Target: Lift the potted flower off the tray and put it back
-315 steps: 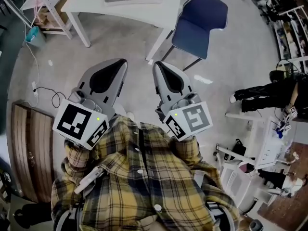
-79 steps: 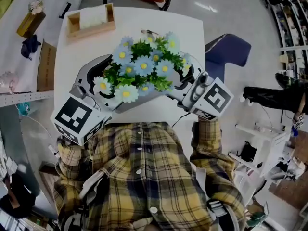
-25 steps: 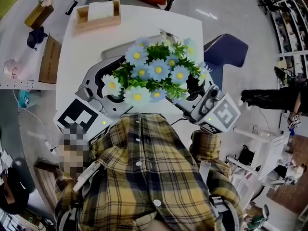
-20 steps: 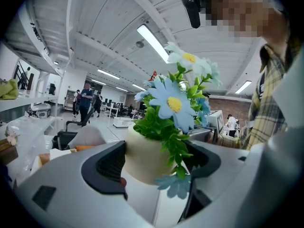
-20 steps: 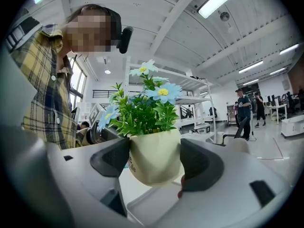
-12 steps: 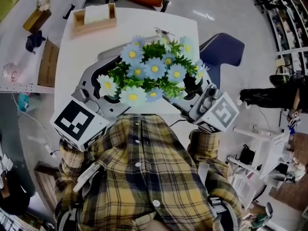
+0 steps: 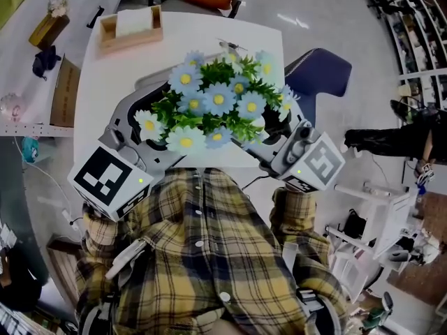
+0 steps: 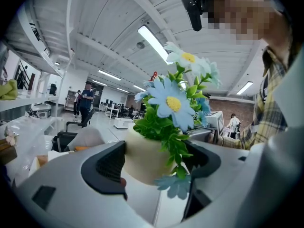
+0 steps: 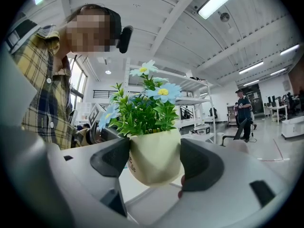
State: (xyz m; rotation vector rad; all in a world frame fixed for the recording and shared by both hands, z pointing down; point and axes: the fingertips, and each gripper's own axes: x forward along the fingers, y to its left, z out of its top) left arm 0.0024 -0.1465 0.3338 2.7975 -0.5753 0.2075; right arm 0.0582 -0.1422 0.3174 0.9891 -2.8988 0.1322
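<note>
Head view: against half a second ago I find little change. The potted flower (image 7: pixel 213 103) sits slightly higher in frame, with both tongs on it as before. It is over the near half of the white worktop (image 7: pixel 98 89). Its blooms cover the tips of the left tongs (image 7: pixel 150 124) and right tongs (image 7: pixel 269 131). A wooden box (image 7: pixel 129 28) stands at the far edge and a blue chair (image 7: pixel 318 72) beside the worktop.

Left gripper view: jaws part-open, clamped on the cream pot (image 8: pixel 142 153), with foliage draped over one pad.

Right gripper view: jaws likewise grip the pot's sides.
</note>
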